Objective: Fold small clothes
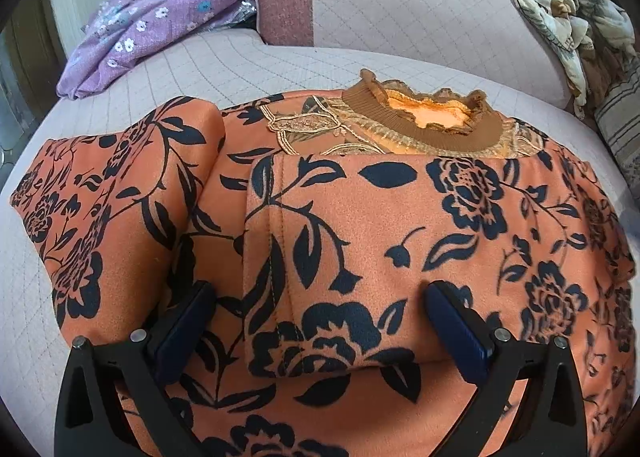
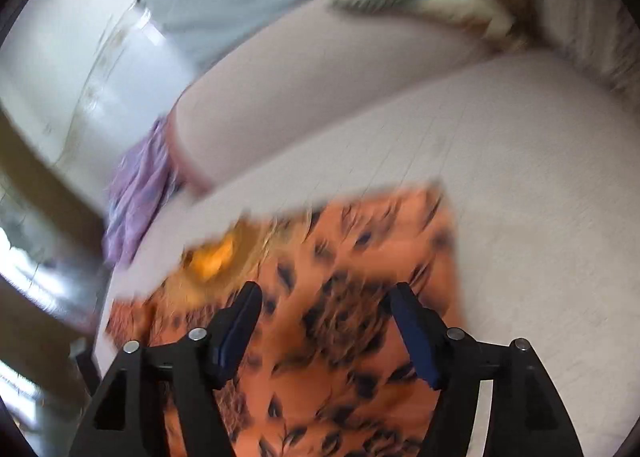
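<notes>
Now both grippers — left (image 1: 318, 299), right (image 2: 324, 299) — are hovering, jaws open, over the orange top (image 1: 400, 217), gripping nothing.

orange black-floral top (image 1: 360, 225), brown ruffled collar (image 1: 424, 117), partly folded, flat on quilted sofa seat (image 1: 224, 61)

Quilted pink sofa seat (image 1: 224, 69) under orange floral top (image 1: 400, 225), purple garment (image 1: 160, 29).

On the sofa seat (image 1: 248, 65) lie one orange floral top (image 1: 400, 217), one purple flowered garment (image 1: 160, 21) at its far left corner, and one beige patterned cloth (image 1: 572, 29) at its right edge.
</notes>
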A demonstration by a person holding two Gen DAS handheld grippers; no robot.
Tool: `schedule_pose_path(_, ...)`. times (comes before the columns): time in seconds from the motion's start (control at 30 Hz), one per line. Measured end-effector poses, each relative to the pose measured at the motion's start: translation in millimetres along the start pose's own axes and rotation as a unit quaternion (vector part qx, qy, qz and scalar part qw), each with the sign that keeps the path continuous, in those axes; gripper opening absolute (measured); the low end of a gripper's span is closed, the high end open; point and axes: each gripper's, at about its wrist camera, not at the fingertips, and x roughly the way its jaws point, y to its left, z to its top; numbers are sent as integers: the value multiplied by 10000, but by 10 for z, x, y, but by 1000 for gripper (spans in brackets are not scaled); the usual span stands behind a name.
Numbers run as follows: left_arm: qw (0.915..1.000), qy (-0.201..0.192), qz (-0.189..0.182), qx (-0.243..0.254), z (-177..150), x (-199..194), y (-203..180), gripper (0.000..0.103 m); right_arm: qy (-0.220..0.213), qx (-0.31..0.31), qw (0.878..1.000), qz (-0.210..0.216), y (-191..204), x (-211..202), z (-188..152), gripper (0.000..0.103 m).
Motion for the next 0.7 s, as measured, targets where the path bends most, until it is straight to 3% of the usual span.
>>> schedule_pose_path(0.03,9998,101,-165,-79,30,-92,44,103,459,286,9978,-389,-164,192,-85,66)
schedule_pose_path(0.07,9995,51,-288,-142,42,-172,86,103,499,606,9959,-461,-280,227,-150,56)
schedule_pose_path(0.13,9973,-340,-574,-293,69,-500,253,103,47,689,9963,-503,-186,-18,-180,65)
schedule_pose_path(0.27,9885,-861,-782,-967,122,-969,940,103,-550,-319,9969,-459,415,-412,-435,81)
schedule_pose_path(0.33,9776,-955,-801,-1694,127,-1028,1499,103,-617,-729,9953,-175,661,-472,-726,82)
schedule_pose_path(0.37,9683,-1019,-862,-2113,109,-1031,1793,103,-625,-829,9945,-162,725,-466,-875,82)
schedule_pose_path(0.43,9412,-1091,-871,-3077,61,-969,2486,103,-597,-997,9930,-201,691,-441,-1123,82)
schedule_pose_path(0.53,9154,-1165,-746,-3781,68,-854,3095,103,-292,-1127,9920,-478,661,-161,-1414,82)
schedule_pose_path(0.6,9089,-1151,-500,-3977,160,-746,3475,103,-297,-1113,9922,-471,601,-128,-1493,83)
schedule_pose_path(0.7,9079,-1063,-423,-4033,322,-555,3712,103,-215,-973,9943,-378,531,-106,-1473,83)
